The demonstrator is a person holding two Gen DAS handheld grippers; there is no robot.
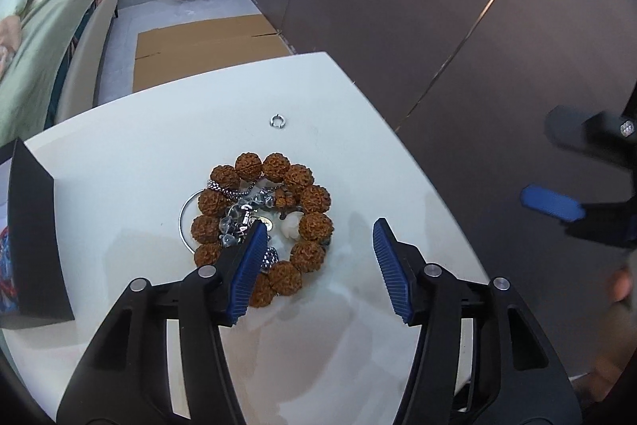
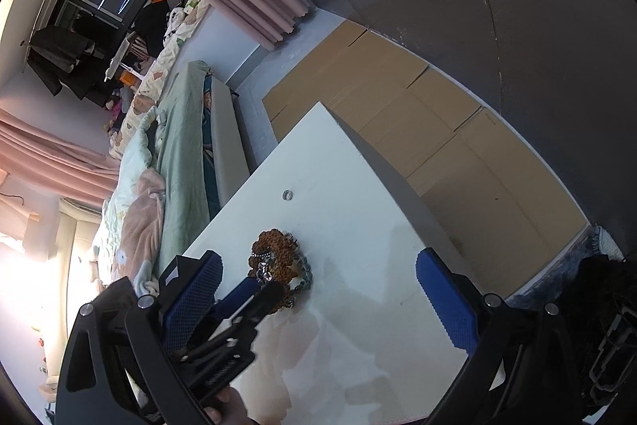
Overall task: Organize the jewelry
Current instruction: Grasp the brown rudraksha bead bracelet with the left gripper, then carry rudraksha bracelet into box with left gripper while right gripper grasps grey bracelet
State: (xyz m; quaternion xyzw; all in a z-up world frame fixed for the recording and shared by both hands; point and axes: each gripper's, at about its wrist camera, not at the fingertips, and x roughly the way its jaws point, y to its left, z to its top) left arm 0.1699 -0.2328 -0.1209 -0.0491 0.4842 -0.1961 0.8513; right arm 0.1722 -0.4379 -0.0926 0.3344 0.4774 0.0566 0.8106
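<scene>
On the white desk [image 1: 131, 162], mid-surface: jewelry pile [image 1: 262, 222]. Brown bead bracelet [image 1: 314, 226] rings a tangle of silver chain [image 1: 239, 214] plus a white carved bead [image 1: 290, 226]; thin silver hoop [image 1: 187, 218] pokes out on the pile's left. Small silver ring [image 1: 277, 121] lies apart, farther toward the desk's far edge.

Left tongs [image 1: 318, 261]: about half open, nothing gripped. Its left blue pad [image 1: 249, 265] sits over the pile's near edge, other pad over bare desk; contact with the beads — cannot tell.

Right tongs [image 2: 318, 305]: spread wide, empty, over the desk on the pile's near side, clear of the jewelry.

Black box [image 1: 36, 237] at the desk's left edge. Flattened cardboard [image 2: 418, 114] on the floor beyond, bed [image 2: 175, 146] alongside.
</scene>
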